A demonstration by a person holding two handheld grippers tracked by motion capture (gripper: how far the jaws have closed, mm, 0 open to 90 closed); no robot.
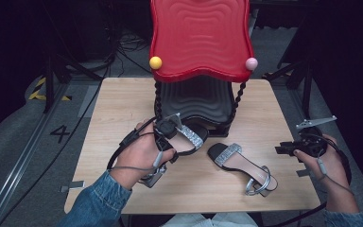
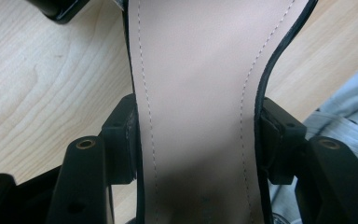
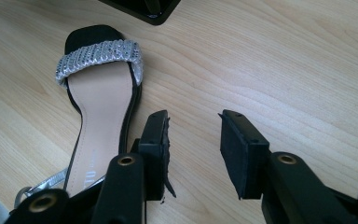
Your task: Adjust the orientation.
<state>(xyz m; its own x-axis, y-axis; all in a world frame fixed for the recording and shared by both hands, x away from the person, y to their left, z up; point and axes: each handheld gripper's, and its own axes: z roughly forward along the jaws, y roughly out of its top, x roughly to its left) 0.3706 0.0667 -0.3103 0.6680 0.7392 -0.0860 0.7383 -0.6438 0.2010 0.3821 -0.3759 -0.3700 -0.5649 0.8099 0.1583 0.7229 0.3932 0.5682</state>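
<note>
The left gripper [image 1: 168, 130] has a sandal [image 1: 189, 138] — its jaws are clamped across the narrow waist of the sole, one pad on each black edge, as the left gripper view shows with the beige insole [image 2: 196, 107] running straight up between them. From the high view that sandal sits left of centre, toe with the glittery silver strap pointing toward the far side, right in front of the black lower shelf [image 1: 196, 101] of the shoe rack with the red top shelf [image 1: 201, 38]. Whether it is touching the tabletop [image 1: 118, 109] I cannot tell.

Over on the right, the right gripper [image 1: 286, 149] hovers near the table's right edge, jaws parted with bare wood between them — nothing held. The second sandal [image 1: 243, 165] lies flat on the tabletop between the two hands, silver toe strap [image 3: 100, 56] toward the far side, ankle strap and buckle at the near end, just left of those open jaws.
</note>
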